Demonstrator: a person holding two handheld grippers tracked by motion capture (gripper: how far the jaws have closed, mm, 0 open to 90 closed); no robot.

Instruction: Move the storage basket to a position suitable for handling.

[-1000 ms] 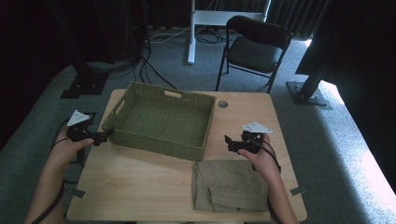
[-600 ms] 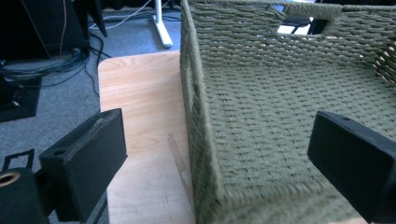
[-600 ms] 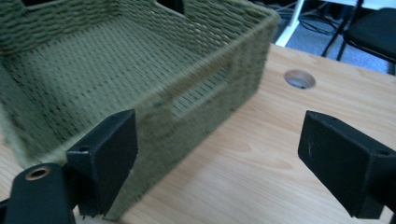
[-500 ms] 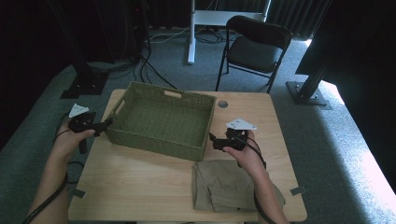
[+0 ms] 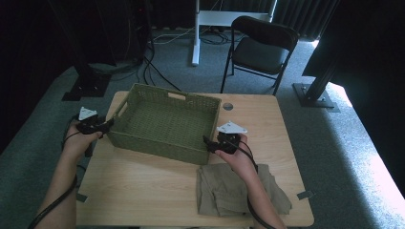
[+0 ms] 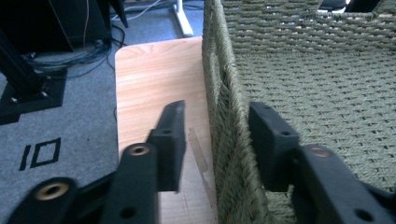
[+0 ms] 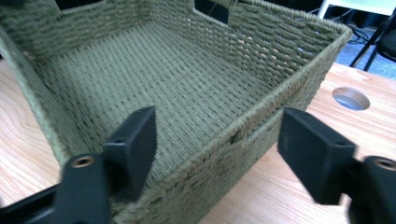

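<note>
Since the earlier frames, both grippers are being brought inward against the woven basket (image 5: 165, 123), which is sitting toward the rear left of the bench (image 5: 143, 191). At the basket's left end wall, the left gripper (image 5: 106, 126) is being held level by an outstretched forearm, and in the left gripper view its fingers (image 6: 170, 135) are being kept apart astride the rim, one outside over the wood, one inside over the weave, with the wall not yet pinched. At the basket's near right corner, the right gripper (image 5: 208, 144) is being held by a bent wrist, the hand (image 5: 236, 157) resting over the folded olive cloth (image 5: 239, 193); its fingers (image 7: 135, 140) are being held wide open around that corner, nothing gripped. Behind the bench, a black folding chair (image 5: 260, 47) and a white post (image 5: 196, 28) are being left standing on the grey carpet, well apart from the work.
</note>
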